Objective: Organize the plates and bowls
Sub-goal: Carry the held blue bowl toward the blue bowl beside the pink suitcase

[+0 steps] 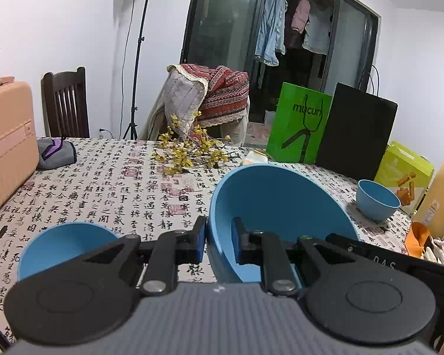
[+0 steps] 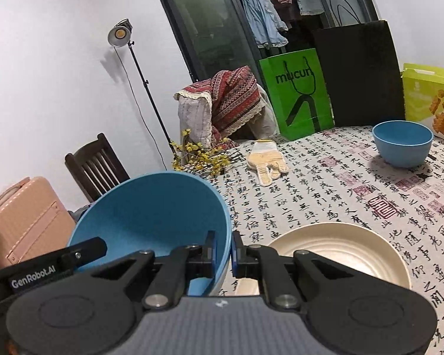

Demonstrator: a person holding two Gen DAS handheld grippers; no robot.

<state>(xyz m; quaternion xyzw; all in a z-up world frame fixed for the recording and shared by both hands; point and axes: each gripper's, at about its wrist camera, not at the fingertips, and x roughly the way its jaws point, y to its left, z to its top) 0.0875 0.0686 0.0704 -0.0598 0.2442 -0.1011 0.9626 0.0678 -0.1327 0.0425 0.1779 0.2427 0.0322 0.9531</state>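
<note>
A large blue bowl (image 1: 275,204) is held tilted above the table by both grippers. My left gripper (image 1: 219,236) is shut on its left rim. My right gripper (image 2: 223,250) is shut on the same bowl (image 2: 154,210) at its right rim. A smaller blue bowl (image 1: 59,245) sits on the table low at the left in the left wrist view. Another small blue bowl (image 1: 377,199) stands upright at the far right; it also shows in the right wrist view (image 2: 402,143). A cream ribbed plate (image 2: 337,248) lies on the table just right of my right gripper.
The table (image 1: 109,183) has a calligraphy-print cloth. Yellow flower sprigs (image 1: 189,151) and a work glove (image 2: 266,161) lie mid-table. A green bag (image 1: 299,122), a black bag (image 1: 355,133) and a lime box (image 1: 405,174) stand at the back. A pink suitcase (image 1: 6,145) is at left, a yellow bottle (image 1: 441,192) at right.
</note>
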